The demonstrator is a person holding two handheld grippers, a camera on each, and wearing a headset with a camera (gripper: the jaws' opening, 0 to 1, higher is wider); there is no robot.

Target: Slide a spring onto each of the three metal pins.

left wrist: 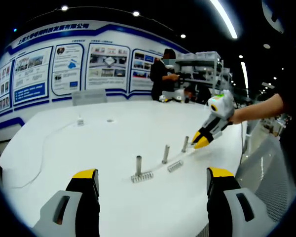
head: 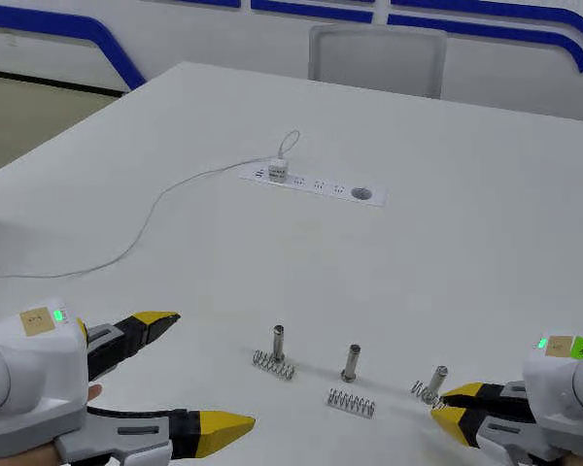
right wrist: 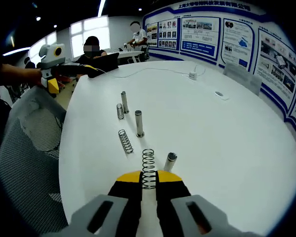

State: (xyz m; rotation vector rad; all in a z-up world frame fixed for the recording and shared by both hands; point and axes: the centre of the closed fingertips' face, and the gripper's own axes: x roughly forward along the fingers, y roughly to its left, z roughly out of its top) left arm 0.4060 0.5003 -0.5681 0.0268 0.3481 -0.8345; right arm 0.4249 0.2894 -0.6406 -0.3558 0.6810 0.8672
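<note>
Three short metal pins stand upright in a row on the white table (head: 447,252): left pin (head: 278,342), middle pin (head: 351,361), right pin (head: 435,379). One spring (head: 273,365) lies at the foot of the left pin. A second spring (head: 351,403) lies in front of the middle pin. My right gripper (head: 451,403) is shut on the near end of the third spring (right wrist: 148,165), which lies on the table beside the right pin (right wrist: 170,160). At the near left my left gripper (head: 189,374) is wide open and holds nothing; it points at the pins (left wrist: 138,164).
A power strip (head: 316,183) with a white plug and a trailing cable (head: 146,223) is set in the table's middle. A grey chair (head: 374,56) stands at the far edge. People stand at other benches in the background (left wrist: 163,74).
</note>
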